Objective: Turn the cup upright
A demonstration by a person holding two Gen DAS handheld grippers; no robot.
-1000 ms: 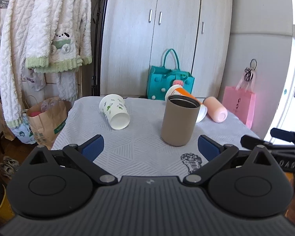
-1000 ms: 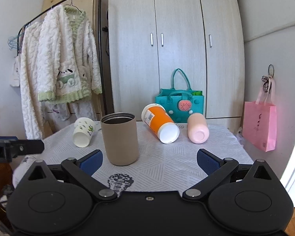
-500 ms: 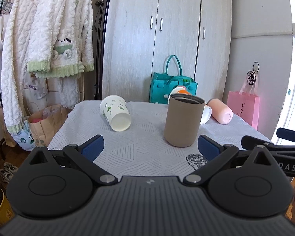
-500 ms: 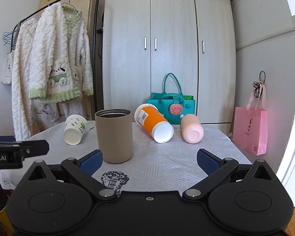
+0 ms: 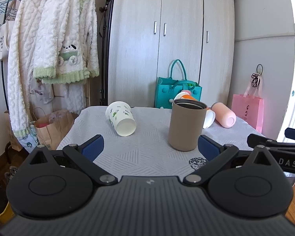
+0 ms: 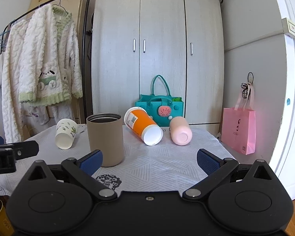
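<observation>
My left gripper [image 5: 149, 149] and right gripper [image 6: 149, 158] both gape wide, holding nothing. The tan tumbler [image 6: 105, 139] stands upright on the table [image 6: 167, 163]; left of it lies the leaf-print cup [image 5: 121, 118]. Only the right view shows the orange cup [image 6: 142, 125] fully, beside the pink cup [image 6: 180, 130]. A wardrobe [image 6: 157, 49] stands behind.

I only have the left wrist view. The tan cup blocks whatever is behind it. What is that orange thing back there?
Observer: An orange cup lying on its side, its white end toward the camera.
Operator: Is it touching the pink cup?
Observer: No. The pink cup lies apart, to its right.
Operator: Is the right gripper holding anything?
Observer: No. The right gripper is open, with bare tablecloth between its fingers.
</observation>
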